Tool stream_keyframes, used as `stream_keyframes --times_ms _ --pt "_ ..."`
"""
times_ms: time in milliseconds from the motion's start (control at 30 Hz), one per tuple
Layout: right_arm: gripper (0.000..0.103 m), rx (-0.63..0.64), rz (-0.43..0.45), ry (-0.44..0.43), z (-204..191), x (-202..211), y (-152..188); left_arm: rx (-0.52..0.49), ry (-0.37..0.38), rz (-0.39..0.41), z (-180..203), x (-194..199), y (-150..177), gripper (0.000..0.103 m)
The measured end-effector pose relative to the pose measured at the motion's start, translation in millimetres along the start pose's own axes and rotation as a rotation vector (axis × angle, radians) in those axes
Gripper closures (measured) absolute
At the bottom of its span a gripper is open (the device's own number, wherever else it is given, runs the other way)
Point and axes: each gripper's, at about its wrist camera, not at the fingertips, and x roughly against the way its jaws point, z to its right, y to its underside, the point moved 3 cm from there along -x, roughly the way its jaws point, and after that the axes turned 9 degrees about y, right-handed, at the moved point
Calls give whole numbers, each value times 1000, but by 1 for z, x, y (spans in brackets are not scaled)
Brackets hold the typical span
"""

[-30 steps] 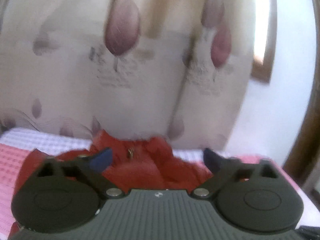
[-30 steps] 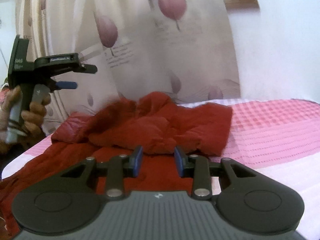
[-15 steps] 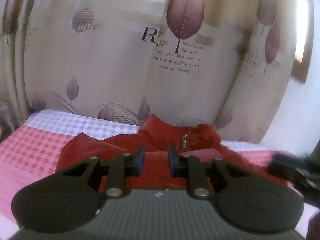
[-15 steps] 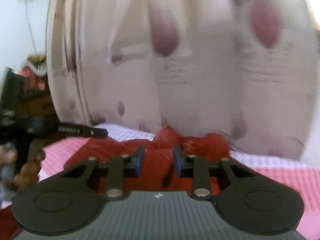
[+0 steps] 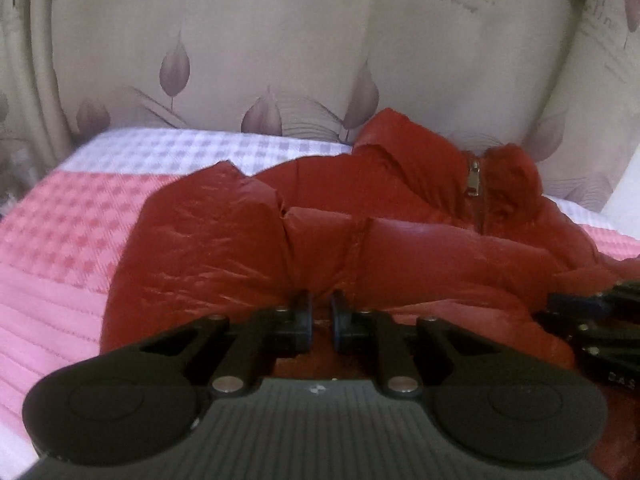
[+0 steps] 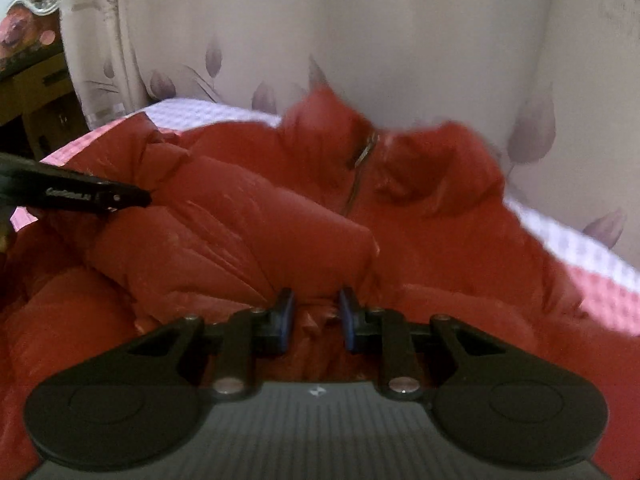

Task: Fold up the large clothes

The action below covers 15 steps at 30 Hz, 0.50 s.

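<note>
While closing, both tongs (image 5: 321, 316) (image 6: 316, 312) press red jacket (image 5: 420, 252).

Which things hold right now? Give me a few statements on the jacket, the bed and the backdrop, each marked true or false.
1. The red jacket lies on a pink and white checked bedspread. True.
2. The zipper pull sits at the jacket edge nearest the cameras. False: it is up by the collar, on the far side near the curtain.
3. The curtain is plain blue. False: it is beige with a leaf print.
4. Wooden furniture shows left of the curtain in the right wrist view. True.
</note>
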Motion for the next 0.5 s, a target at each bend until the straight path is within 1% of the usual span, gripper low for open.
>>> stream_keyframes --times_ms 67,133,267,333,367,433,467,500 --pt "80 -12 -19 -6 0 -6 2 15 9 -8 -4 -5 2 87" --pt "80 -41 -19 -7 3 -11 9 25 16 -12 -5 -10 6 87" --pt "80 -43 -21 5 2 -15 7 -14 -19 -18 -1 -18 12 88" --pt "80 -57 -25 -3 4 -12 5 -30 -39 -23 2 -19 12 88" --pt "79 -87 -16 -24 10 -6 2 -47 -48 -23 5 -18 12 88" --pt "78 -145 53 -47 26 15 -1 -95 -70 -26 10 -15 10 88" --pt "78 -187 103 -30 39 31 -1 -104 -72 -27 12 -14 9 88" --pt "78 -234 135 1 55 45 1 -107 -70 -27 14 -10 7 84"
